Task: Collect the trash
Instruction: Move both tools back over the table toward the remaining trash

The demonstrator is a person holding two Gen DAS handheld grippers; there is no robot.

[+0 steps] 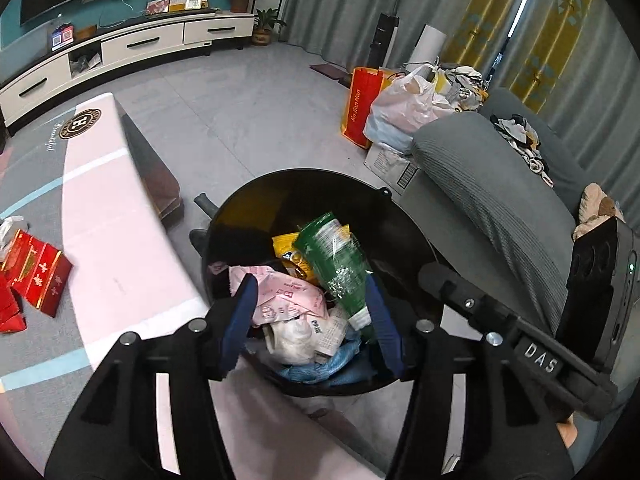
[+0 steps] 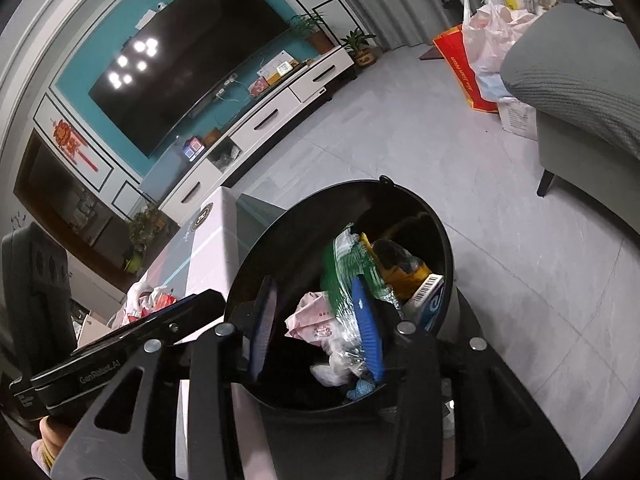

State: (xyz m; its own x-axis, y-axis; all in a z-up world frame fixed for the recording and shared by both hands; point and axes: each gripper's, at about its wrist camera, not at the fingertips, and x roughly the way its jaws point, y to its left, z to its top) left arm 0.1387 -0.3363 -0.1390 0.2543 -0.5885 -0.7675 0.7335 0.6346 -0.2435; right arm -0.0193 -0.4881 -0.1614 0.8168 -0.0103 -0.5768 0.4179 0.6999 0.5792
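- Left wrist view: the left gripper (image 1: 310, 314) hangs over the mouth of the black trash bin (image 1: 404, 216), which stands on the floor between the pink-topped desk (image 1: 116, 240) and the grey sofa (image 1: 492, 184). Its jaws are spread wide with nothing between them. A green plastic wrapper (image 1: 334, 258) lies straight ahead of and below the fingers, its long axis running from the near right fingertip away toward the bin's far wall, tilted up at the far end. Beside it to the left lies a crumpled pink wrapper (image 1: 286, 294); a yellow packet (image 1: 290, 254) sits behind. Red packets (image 1: 38, 276) remain on the desk, well to the left of this gripper.
- Right wrist view: the right gripper (image 2: 316, 324) also hovers over the bin, jaws apart and holding nothing. The green plastic wrapper (image 2: 348, 268) lies just behind the right finger, pointing away and slightly up; whether the finger touches it is hard to tell. Crumpled bags (image 2: 148, 298) show on the desk to the left.
- Judgement: remaining trash lies on the desk to the left, so the left gripper is probably the nearer one.
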